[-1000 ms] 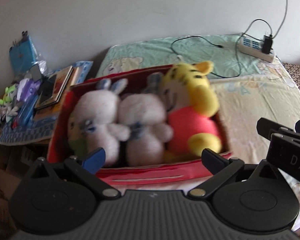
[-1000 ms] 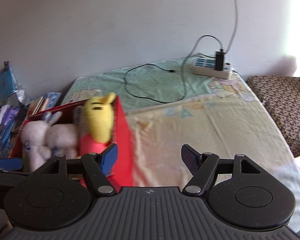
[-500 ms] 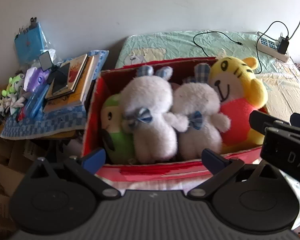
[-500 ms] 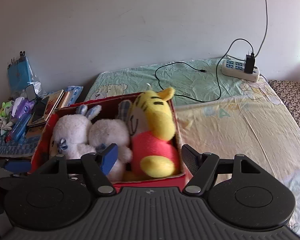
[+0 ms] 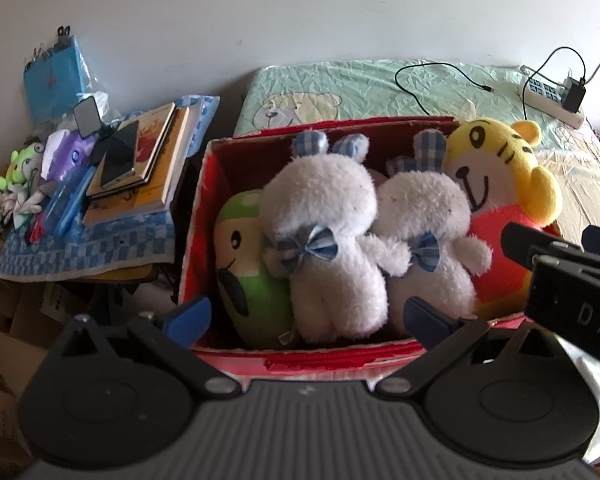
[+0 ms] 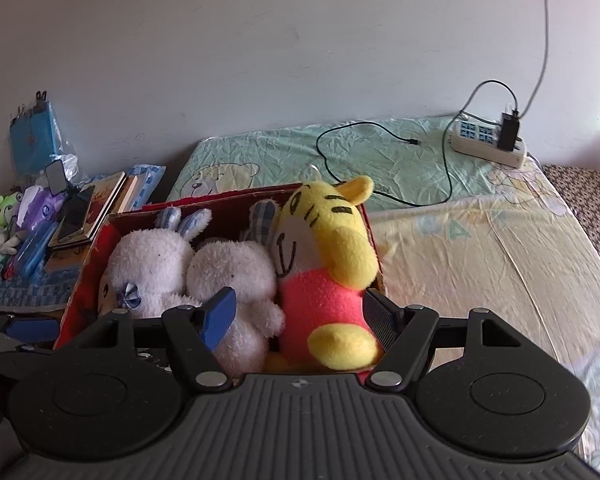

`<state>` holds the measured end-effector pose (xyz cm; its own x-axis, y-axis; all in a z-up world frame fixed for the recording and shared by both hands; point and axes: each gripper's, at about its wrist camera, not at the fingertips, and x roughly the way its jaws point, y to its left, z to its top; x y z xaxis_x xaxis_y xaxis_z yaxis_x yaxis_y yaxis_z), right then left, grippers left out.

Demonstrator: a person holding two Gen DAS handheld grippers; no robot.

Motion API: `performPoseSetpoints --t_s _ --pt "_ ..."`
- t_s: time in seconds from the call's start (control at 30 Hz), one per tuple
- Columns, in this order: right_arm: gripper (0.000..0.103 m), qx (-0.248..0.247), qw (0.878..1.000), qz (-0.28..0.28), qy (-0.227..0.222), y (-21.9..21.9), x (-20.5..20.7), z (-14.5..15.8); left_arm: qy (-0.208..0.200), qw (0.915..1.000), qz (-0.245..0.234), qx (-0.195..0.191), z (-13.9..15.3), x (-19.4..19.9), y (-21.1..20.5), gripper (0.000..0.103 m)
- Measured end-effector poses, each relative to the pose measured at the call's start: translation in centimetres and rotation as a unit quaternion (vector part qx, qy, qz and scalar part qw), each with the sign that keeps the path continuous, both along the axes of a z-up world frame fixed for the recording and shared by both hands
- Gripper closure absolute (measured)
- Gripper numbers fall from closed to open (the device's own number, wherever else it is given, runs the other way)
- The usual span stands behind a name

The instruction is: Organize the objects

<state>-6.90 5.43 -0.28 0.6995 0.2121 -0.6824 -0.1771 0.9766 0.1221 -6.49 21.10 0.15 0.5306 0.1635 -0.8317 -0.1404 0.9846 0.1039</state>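
Compared with a second ago, both views now centre on the red box point(image 5: 204, 216) and are sharp. The left gripper point(image 5: 306, 314) and right gripper point(image 6: 300, 312) hover at its near edge, jaws wide and empty. The right gripper's body shows "DA" — the rest cut off. Inside the box: green plush point(image 5: 244, 264), two white rabbits point(image 5: 328, 240) with blue bows, yellow tiger point(image 6: 324, 264) in pink.
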Motion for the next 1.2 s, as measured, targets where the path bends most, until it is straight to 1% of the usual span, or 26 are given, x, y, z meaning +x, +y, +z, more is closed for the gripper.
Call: performPoseSetpoints --t_s 0.1,0.2,0.27,0.33,0.43,0.57,0.67,0.97,1.1,1.2 --pt "0.031 -0.003 1.0 0.004 -0.004 0.1 0.5 -0.2 -0.009 0.9999 0.012 0.0 0.0 0.2 0.2 0.0" --pt "0.031 0.01 1.0 0.009 -0.008 0.0 1.0 -0.3 -0.025 0.9991 0.027 0.019 -0.1 0.4 0.4 0.0" --pt "0.031 0.003 1.0 0.015 -0.012 0.1 1.1 -0.5 -0.029 0.9988 0.036 0.012 -0.2 0.7 0.8 0.001" --pt "0.031 0.003 1.0 0.014 -0.014 0.1 1.3 -0.7 -0.03 0.9989 0.036 0.008 -0.4 0.9 1.0 0.0" --pt "0.032 0.014 1.0 0.014 -0.011 0.0 1.4 -0.8 -0.039 0.9986 0.032 0.016 -0.4 0.9 0.9 0.0" --pt "0.033 0.026 0.999 0.015 -0.034 -0.1 1.1 -0.7 -0.056 0.9976 0.027 0.03 -0.4 0.9 0.8 0.0" --pt "0.033 0.028 0.999 0.011 -0.042 -0.2 1.0 -0.6 -0.056 0.9976 0.026 0.032 -0.4 1.1 0.8 0.0" --pt "0.034 0.014 0.999 0.002 -0.045 -0.3 1.0 -1.1 -0.058 0.9975 0.024 0.033 -0.4 1.1 1.0 0.0" --pt "0.034 0.017 0.998 0.007 -0.059 -0.2 0.7 -1.2 -0.06 0.9975 0.024 0.029 -0.5 1.1 1.3 0.0" --pt "0.036 0.013 0.998 0.006 -0.063 -0.2 0.6 -1.4 -0.061 0.9973 0.023 0.034 -0.7 1.1 1.3 0.0"
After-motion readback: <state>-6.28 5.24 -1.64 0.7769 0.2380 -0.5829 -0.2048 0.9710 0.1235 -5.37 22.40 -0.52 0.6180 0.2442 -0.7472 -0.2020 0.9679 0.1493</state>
